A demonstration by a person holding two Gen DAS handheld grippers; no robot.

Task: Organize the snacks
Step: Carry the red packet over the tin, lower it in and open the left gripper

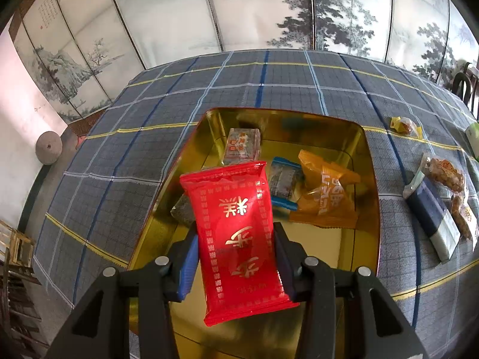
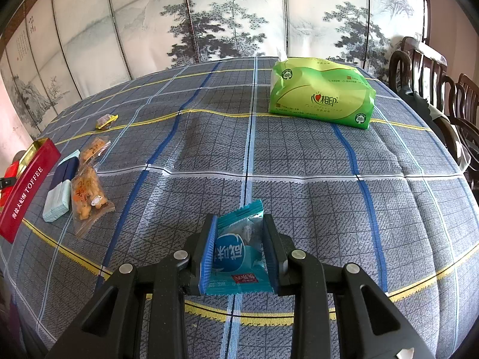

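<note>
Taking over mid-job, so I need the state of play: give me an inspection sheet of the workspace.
Surface: plaid tablecloth covers the table.
Job's things: gold tin holds an orange packet and other wrapped snacks; loose snack bags and a yellow candy lie on the cloth.
Clutter: green tissue pack.
Grippers: left gripper jaws shut on red packet above the tin; right gripper jaws shut on teal packet.
Cables: nothing seen.
Surroundings: painted screen, wooden chairs.

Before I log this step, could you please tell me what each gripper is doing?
Left gripper: closed on the red snack packet.
Right gripper: closed on the teal snack packet.
</note>
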